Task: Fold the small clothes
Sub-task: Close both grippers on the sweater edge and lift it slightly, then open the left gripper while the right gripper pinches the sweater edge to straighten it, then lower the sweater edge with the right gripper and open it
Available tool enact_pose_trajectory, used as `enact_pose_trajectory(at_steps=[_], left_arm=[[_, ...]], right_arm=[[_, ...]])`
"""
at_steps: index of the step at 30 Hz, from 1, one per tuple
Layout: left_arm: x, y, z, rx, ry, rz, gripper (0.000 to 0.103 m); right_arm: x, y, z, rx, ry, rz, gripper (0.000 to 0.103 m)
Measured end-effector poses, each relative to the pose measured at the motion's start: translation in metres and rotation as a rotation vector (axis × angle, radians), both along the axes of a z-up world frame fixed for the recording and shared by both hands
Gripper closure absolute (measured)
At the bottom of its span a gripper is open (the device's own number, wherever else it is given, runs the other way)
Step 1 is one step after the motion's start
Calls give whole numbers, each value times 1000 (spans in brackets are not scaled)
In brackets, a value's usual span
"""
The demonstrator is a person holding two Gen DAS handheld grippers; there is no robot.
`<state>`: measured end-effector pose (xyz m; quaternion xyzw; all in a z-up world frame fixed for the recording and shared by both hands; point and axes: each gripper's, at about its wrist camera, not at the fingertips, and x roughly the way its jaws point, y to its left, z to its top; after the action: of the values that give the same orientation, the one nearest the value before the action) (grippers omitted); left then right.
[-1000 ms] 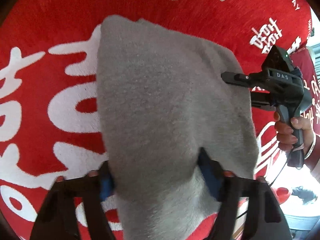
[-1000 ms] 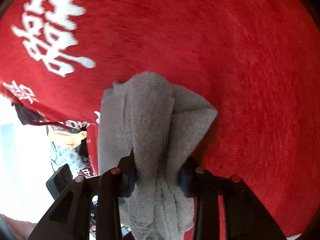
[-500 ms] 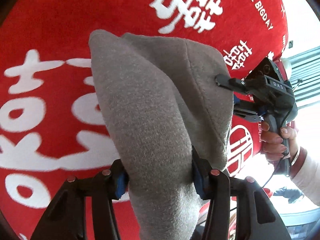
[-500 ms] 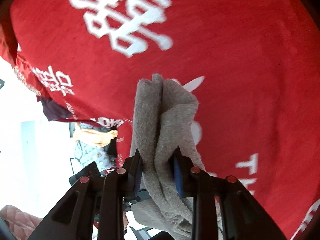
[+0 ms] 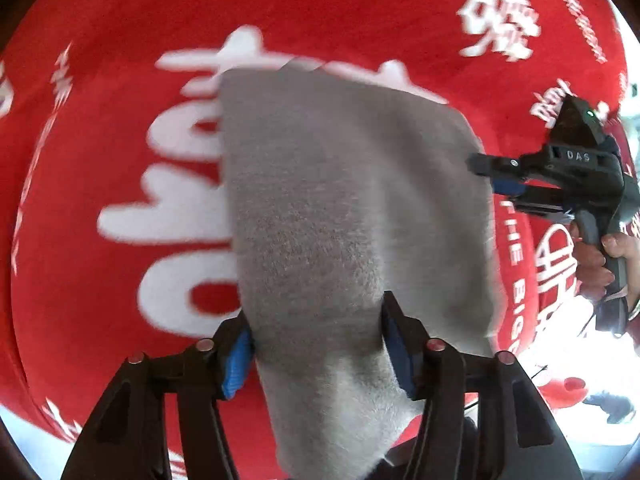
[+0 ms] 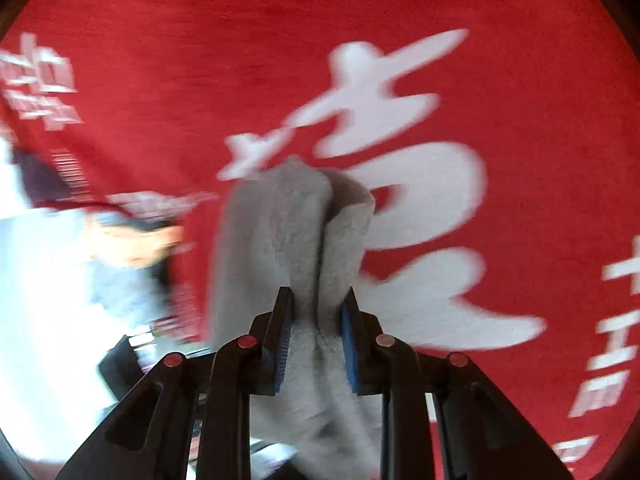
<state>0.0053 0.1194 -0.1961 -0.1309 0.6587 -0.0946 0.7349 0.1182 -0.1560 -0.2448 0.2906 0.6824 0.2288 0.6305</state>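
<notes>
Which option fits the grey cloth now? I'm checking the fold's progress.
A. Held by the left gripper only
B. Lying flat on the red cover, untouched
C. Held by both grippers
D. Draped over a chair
C: the grey cloth sits between the left gripper's jaws and the right gripper's jaws.

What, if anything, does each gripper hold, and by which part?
Both hold the same fuzzy grey cloth garment. The left gripper clamps a broad bunch at one end, its jaws opening; the right gripper pinches a gathered fold of its edge.
</notes>
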Motion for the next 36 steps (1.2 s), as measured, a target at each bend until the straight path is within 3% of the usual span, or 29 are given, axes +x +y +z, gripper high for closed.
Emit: enact_pose_trajectory(at_steps=[2,3,4,5,9,13,15,16,17,22,27,33,36], left_arm=[[-7,11,0,12,17,33,37],[-10,13,4,33,12,41,28],[-14,16,8,68,-1,51,15],[-15,15,12,87,-10,59,10],[-23,20,25,93,-26,110,1],[-22,17,31,108,-39,132,1],[-21,11,34,146,-50,124,1],[-21,8,35,156,-56,120,1],[-21,6,37,162,-67,117,1],[-25,-1,38,243,-71,108,1],[-32,-5,42,269,-43,102,1],[-39,-6,56,288,-38,124,1],[-41,-11,69,334,-56,98,1]], right_arm=[[-1,-5,2,-101,2,4,70],[-3,-7,6,-119,-5,8,67],[-7,-7,15,-133,-23,23,57],[-11,-6,23,-146,-36,41,52],[-34,7,46,-85,-58,95,52],[-62,30,29,-40,30,129,53],[-66,41,22,-39,50,128,66],[-68,45,22,-58,34,132,83],[-69,47,24,-89,5,141,90],[-76,47,21,-282,-85,221,92],[-82,37,28,-278,-84,179,91],[-99,23,52,-394,-77,174,90],[-111,16,70,-405,-73,147,82]])
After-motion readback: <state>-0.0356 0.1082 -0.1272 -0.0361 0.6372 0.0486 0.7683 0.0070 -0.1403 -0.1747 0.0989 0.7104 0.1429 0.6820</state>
